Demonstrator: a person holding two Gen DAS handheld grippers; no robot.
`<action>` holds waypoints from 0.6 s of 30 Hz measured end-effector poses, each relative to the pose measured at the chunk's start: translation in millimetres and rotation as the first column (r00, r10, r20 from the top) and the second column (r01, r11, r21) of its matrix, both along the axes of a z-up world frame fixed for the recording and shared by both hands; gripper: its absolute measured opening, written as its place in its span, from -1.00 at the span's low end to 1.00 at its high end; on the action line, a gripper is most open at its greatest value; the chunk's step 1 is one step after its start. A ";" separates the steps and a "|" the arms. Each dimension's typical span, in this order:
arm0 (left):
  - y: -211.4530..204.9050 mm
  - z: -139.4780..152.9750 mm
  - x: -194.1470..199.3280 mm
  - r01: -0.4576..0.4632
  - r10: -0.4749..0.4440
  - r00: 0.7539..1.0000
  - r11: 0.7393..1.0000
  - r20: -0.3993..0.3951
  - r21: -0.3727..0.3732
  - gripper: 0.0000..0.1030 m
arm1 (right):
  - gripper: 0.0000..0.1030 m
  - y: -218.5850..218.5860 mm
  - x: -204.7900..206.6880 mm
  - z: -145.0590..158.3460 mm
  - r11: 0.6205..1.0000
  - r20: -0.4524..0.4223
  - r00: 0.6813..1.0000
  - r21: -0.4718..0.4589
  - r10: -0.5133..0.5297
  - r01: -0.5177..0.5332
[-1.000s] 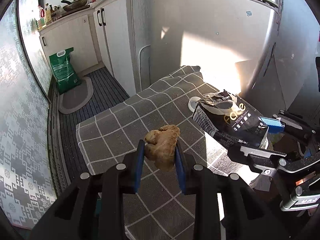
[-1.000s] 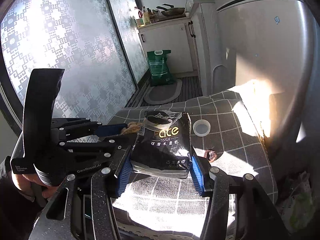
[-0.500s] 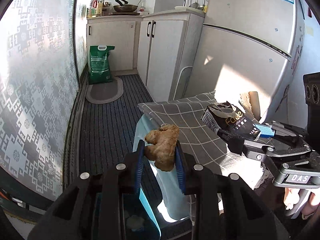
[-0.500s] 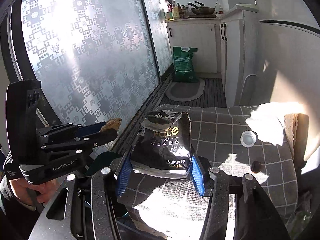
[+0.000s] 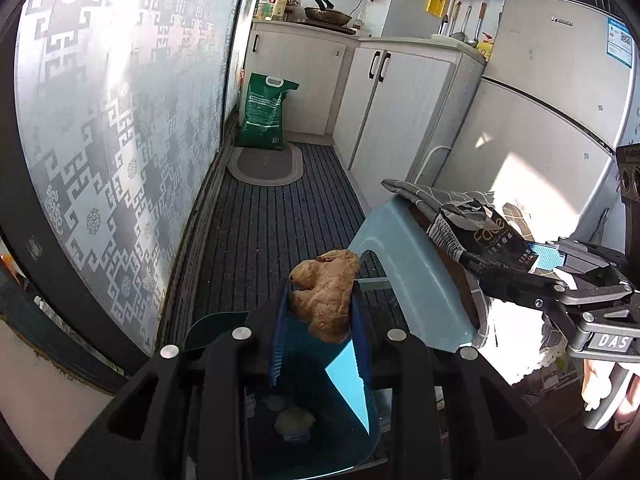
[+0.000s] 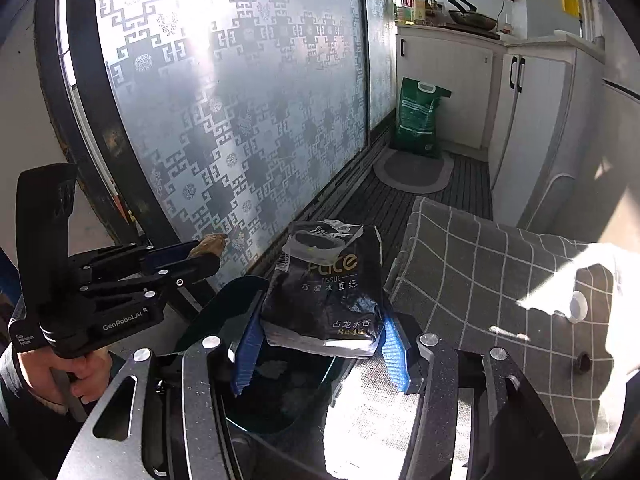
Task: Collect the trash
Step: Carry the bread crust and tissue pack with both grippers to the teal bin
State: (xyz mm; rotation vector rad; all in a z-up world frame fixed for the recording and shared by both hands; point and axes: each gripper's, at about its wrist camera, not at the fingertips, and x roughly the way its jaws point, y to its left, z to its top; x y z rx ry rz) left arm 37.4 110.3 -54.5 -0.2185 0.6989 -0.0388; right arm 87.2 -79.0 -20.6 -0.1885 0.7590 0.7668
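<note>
Ginger root (image 5: 326, 294), knobbly and tan: clamped between the blue pads of the left gripper (image 5: 320, 312), sticking up past the fingertips. It hangs over the open mouth of the dark teal bin (image 5: 372, 432). Position reads as a drop set-up: the piece is carried clear of the table so it can fall straight in when the jaws part.

Black tissue pack (image 6: 326, 284), torn open at the top, looks spent: squeezed by its lower end between the pads of the right gripper (image 6: 320, 344). Gripped low and wide, so the crumpled body stands upright above the fingers. In the right wrist view it sits above the same bin (image 6: 240, 292), whose rim shows just below and to the left of it.

Bin stands on the dark ribbed floor, just beside the pale blue table edge (image 5: 404, 264); scraps already lie at its bottom, though what they are cannot be told.

Still on the grey checked tablecloth (image 6: 480, 248): a small white cap (image 6: 578, 306) and a small dark bit (image 6: 582, 362), well apart from both grippers. Judged as remaining trash.

Both hands loaded at once, probably to save a trip. A person's hand (image 6: 80, 376) holds the left gripper's handle.
</note>
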 end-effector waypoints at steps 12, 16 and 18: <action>19.5 -63.0 -4.8 -0.016 0.024 0.989 0.998 -0.148 0.057 -0.39 | 0.03 48.6 -1.9 -29.9 0.993 -0.056 0.997 -0.104 0.054 -0.060; 22.5 -79.8 -7.1 -0.012 0.021 0.981 0.999 -0.191 0.047 -0.39 | 0.03 58.7 -3.7 -37.2 0.988 -0.076 0.995 -0.132 0.065 -0.075; 23.3 -87.1 -7.6 -0.010 0.018 0.977 0.999 -0.212 0.041 -0.39 | 0.03 63.2 -4.4 -42.3 0.985 -0.091 0.993 -0.148 0.071 -0.084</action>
